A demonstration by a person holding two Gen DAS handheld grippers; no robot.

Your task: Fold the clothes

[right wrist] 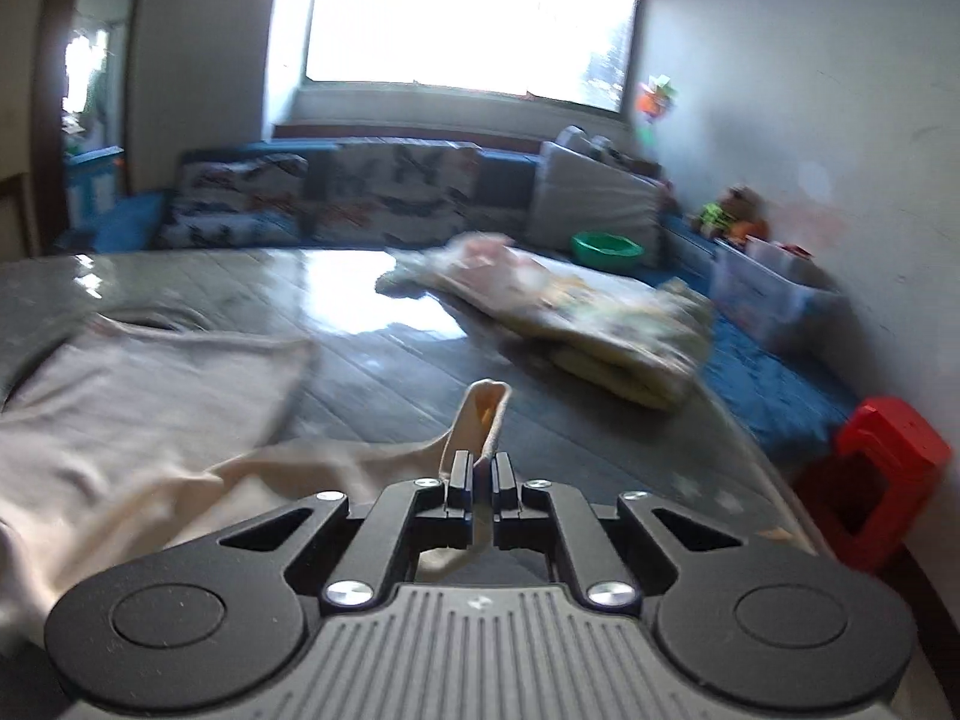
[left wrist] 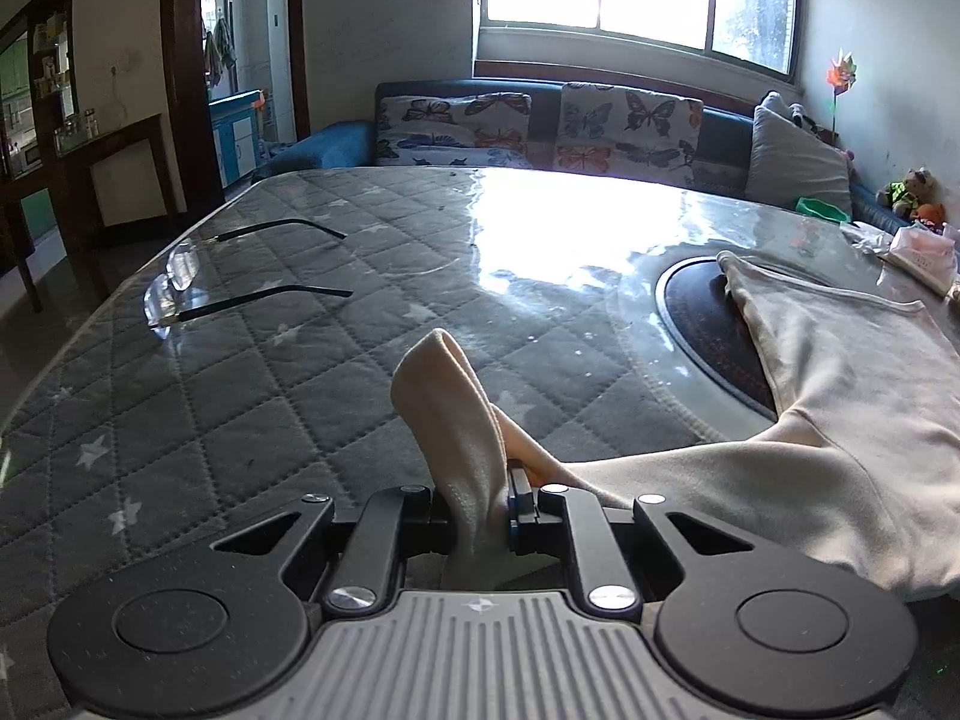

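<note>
A beige garment lies spread on the quilted grey table cover, its body to the right in the left wrist view. My left gripper is shut on a corner of it, and the pinched fold stands up above the fingers. In the right wrist view the same beige garment lies to the left. My right gripper is shut on another corner, and a small flap sticks up between the fingers. The right wrist view is blurred.
A pair of glasses lies at the left of the table. A dark round inset sits under the garment. A stack of folded clothes lies far right. A red stool and a sofa stand beyond the table.
</note>
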